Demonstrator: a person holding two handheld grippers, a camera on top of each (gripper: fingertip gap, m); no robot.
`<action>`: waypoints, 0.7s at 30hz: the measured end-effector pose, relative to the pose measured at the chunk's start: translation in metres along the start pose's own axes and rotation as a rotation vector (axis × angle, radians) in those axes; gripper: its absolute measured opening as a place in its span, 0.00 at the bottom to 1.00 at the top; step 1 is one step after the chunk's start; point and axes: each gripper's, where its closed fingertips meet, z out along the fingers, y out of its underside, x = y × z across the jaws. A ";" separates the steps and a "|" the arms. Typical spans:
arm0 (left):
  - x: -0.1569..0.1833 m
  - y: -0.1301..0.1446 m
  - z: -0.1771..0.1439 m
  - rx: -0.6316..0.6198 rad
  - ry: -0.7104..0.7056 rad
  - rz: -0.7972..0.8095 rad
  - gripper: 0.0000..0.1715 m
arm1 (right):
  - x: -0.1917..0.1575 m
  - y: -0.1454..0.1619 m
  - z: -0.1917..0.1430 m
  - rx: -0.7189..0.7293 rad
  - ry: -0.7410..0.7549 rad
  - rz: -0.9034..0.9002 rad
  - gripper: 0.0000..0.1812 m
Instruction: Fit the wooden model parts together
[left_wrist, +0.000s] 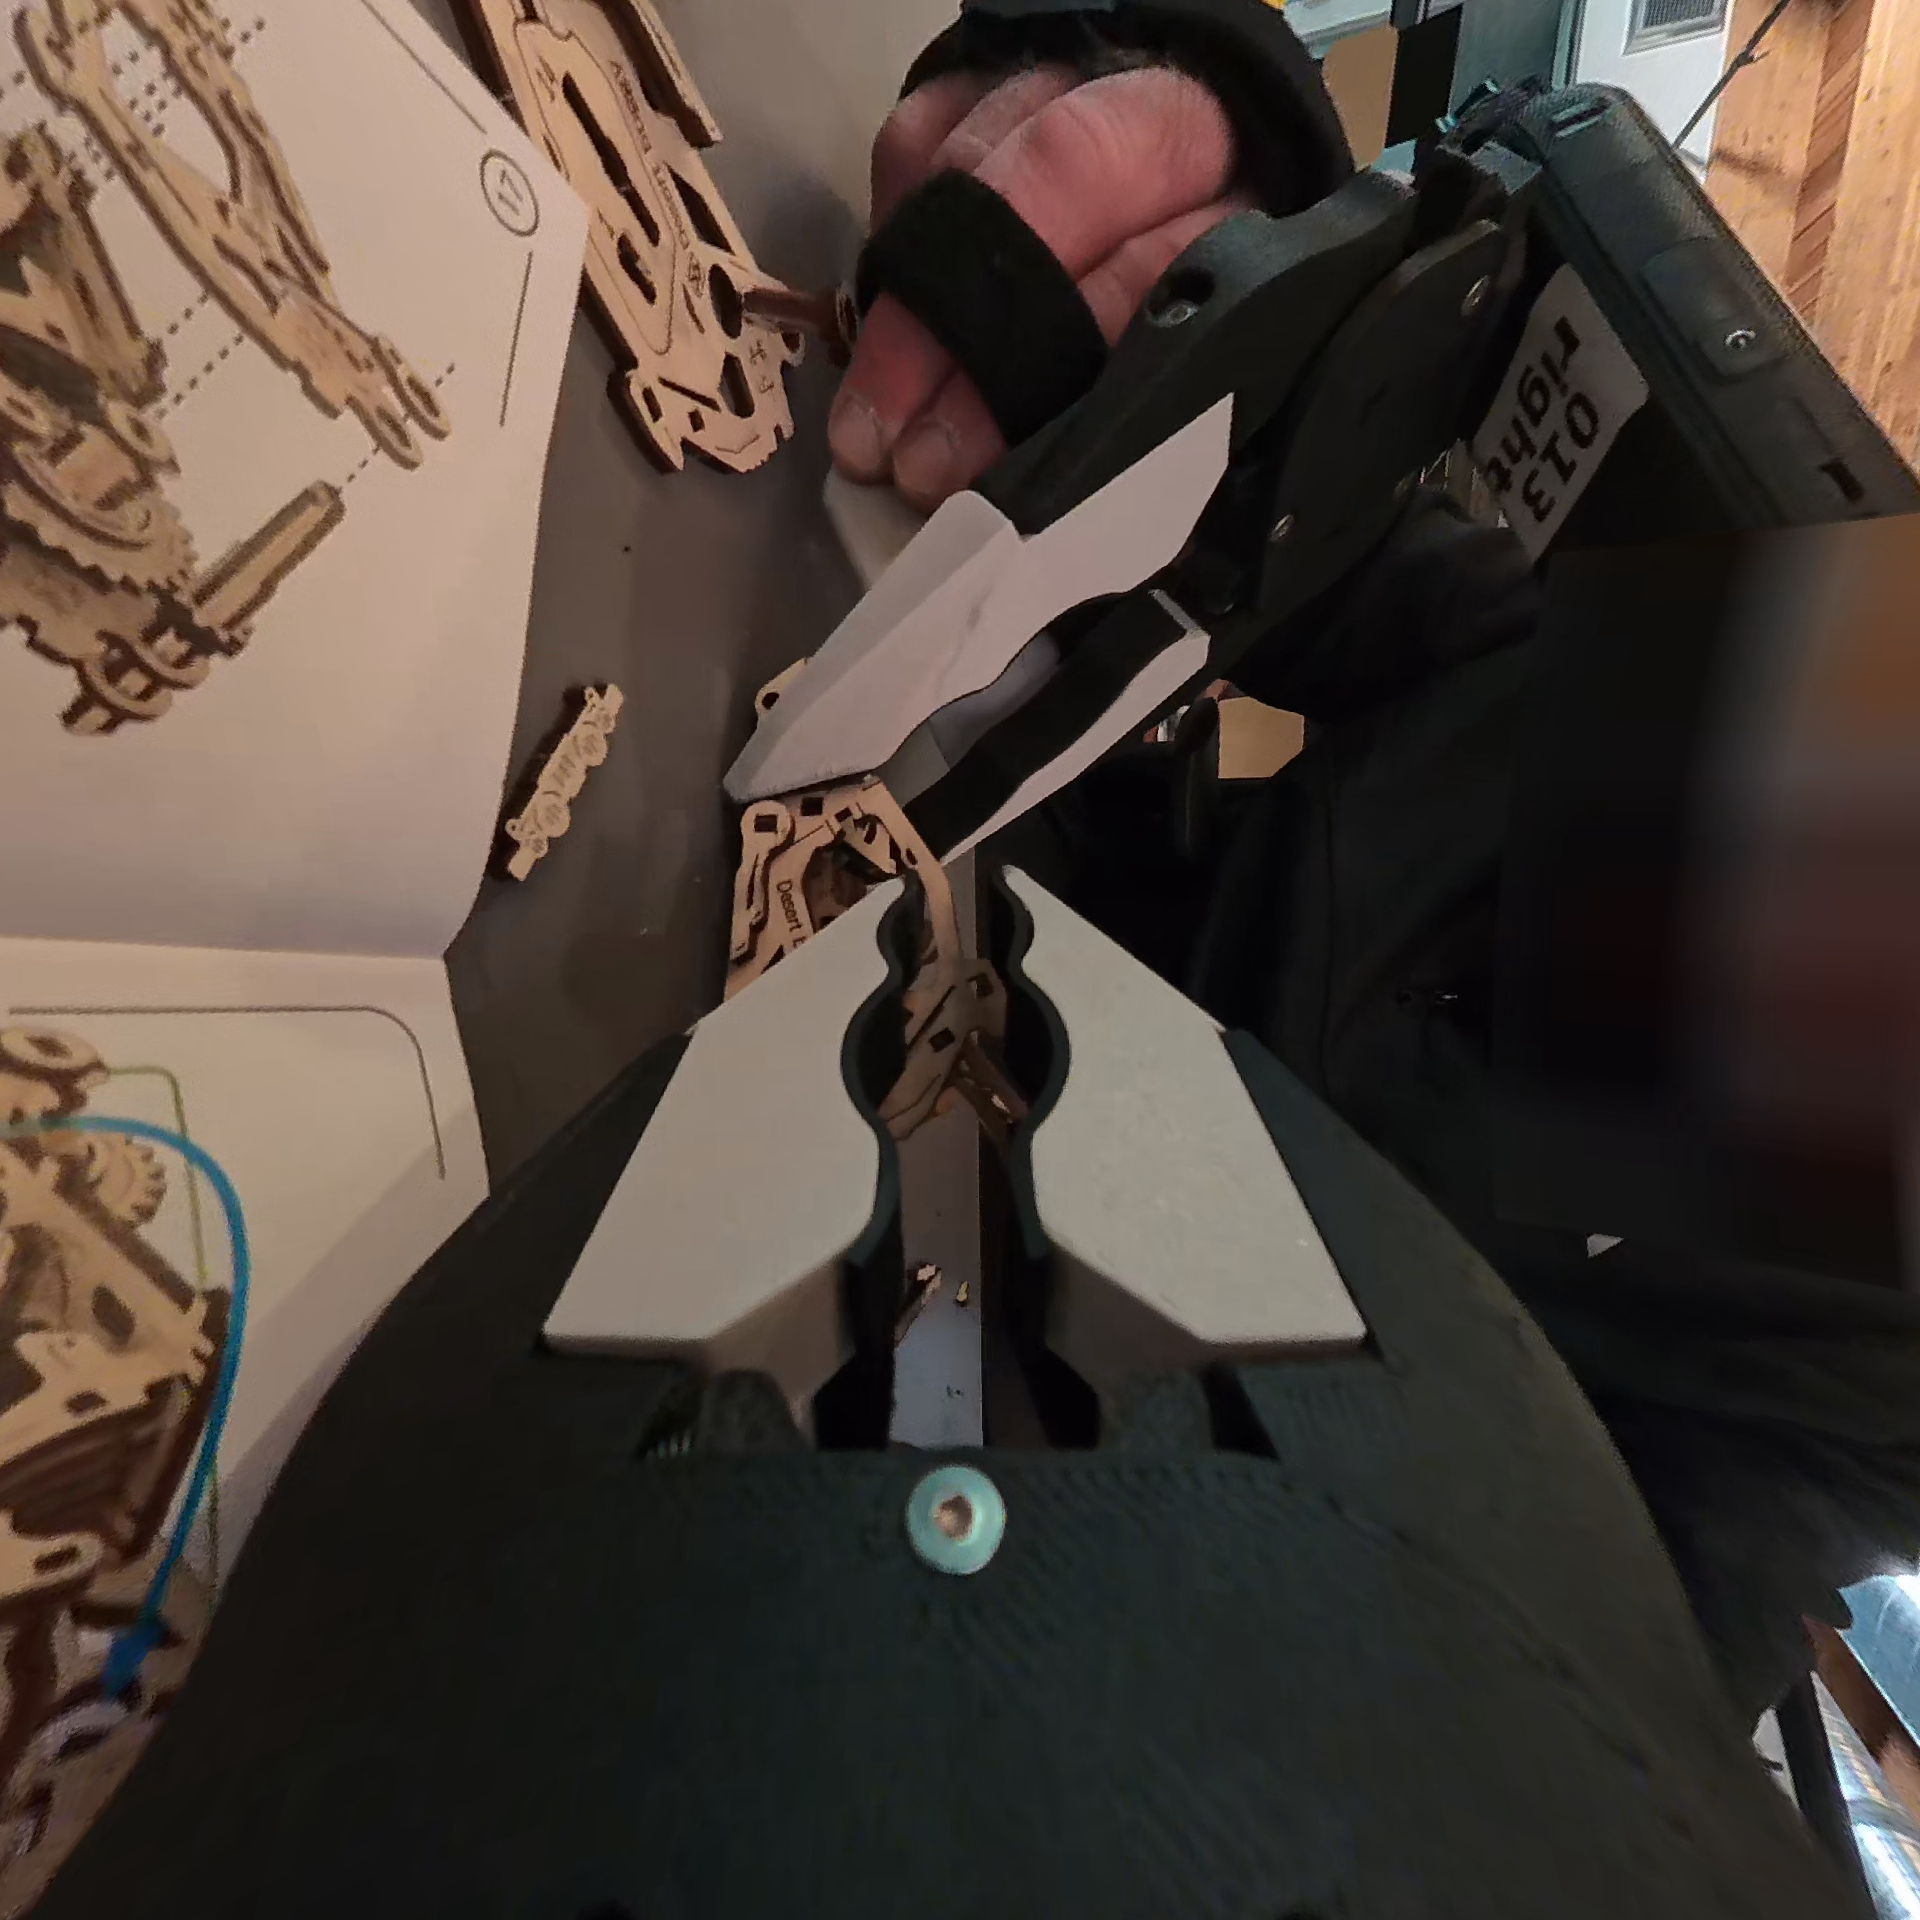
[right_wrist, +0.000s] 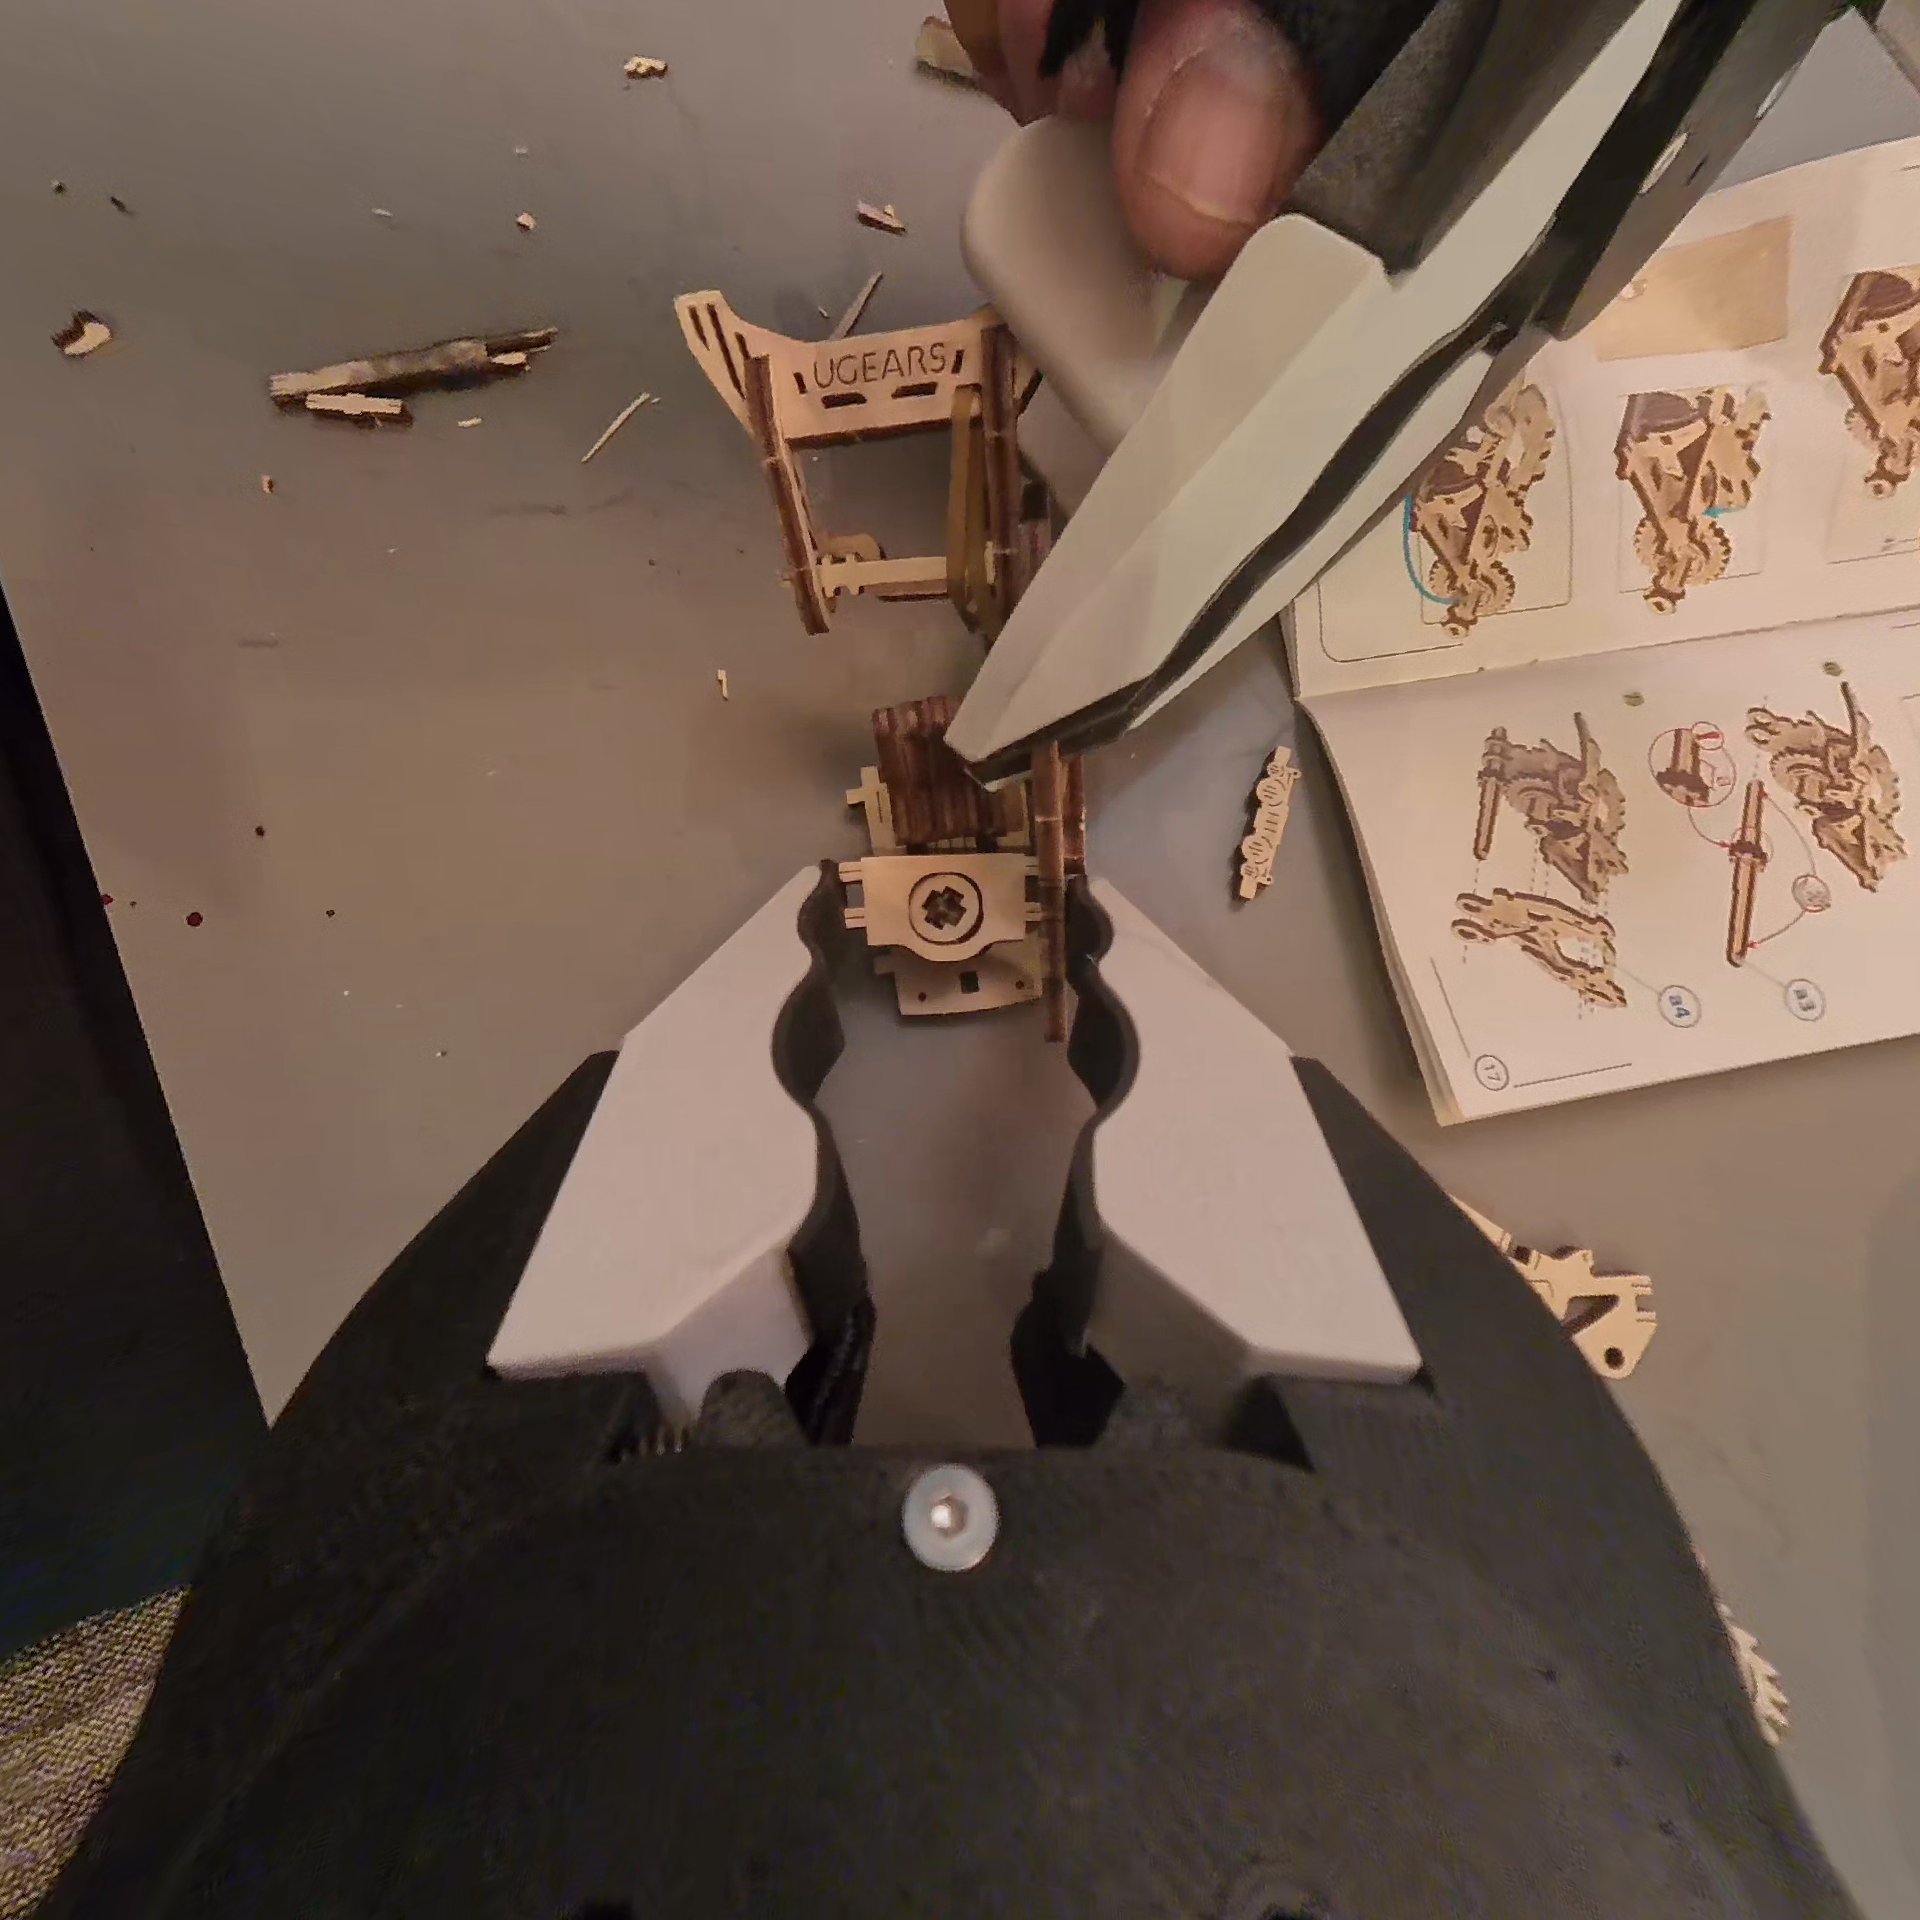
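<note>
Grey fingers of the right gripper (right_wrist: 951, 914) fill the near part of the right wrist view, closed on the wooden model (right_wrist: 956, 925), whose pale plate with a round cross-shaped socket sits clamped between the tips; just beyond, the left gripper (right_wrist: 971, 764) comes in from the upper right, its tips pinched nearly shut on the dark upper part of the same model, though whether they clamp it or only touch it I cannot tell; a small flat wooden piece (right_wrist: 1265, 823) lies on the grey table (right_wrist: 416, 727) just beside the model, and past it an open instruction booklet (right_wrist: 1621, 831); farther off stands a wooden frame (right_wrist: 883, 468), with splinters (right_wrist: 410, 374) scattered well apart to its left. In the left wrist view the left gripper's own fingers (left_wrist: 764, 1122) stand close together around a thin edge of the model, the right gripper meeting it from above; a hand (left_wrist: 1039, 260) in a black fingerless glove holds that gripper; beyond lies a flat cut-out panel (left_wrist: 644, 239).
</note>
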 end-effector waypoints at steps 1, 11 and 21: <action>0.000 0.000 0.000 -0.003 0.001 -0.001 0.06 | 0.000 0.000 0.000 0.001 -0.002 0.004 0.22; 0.006 -0.003 -0.007 0.050 0.030 0.014 0.14 | 0.001 0.000 0.000 0.027 -0.008 0.028 0.22; 0.011 0.001 -0.016 0.135 0.006 0.046 0.20 | 0.000 0.000 0.000 0.015 -0.024 0.019 0.22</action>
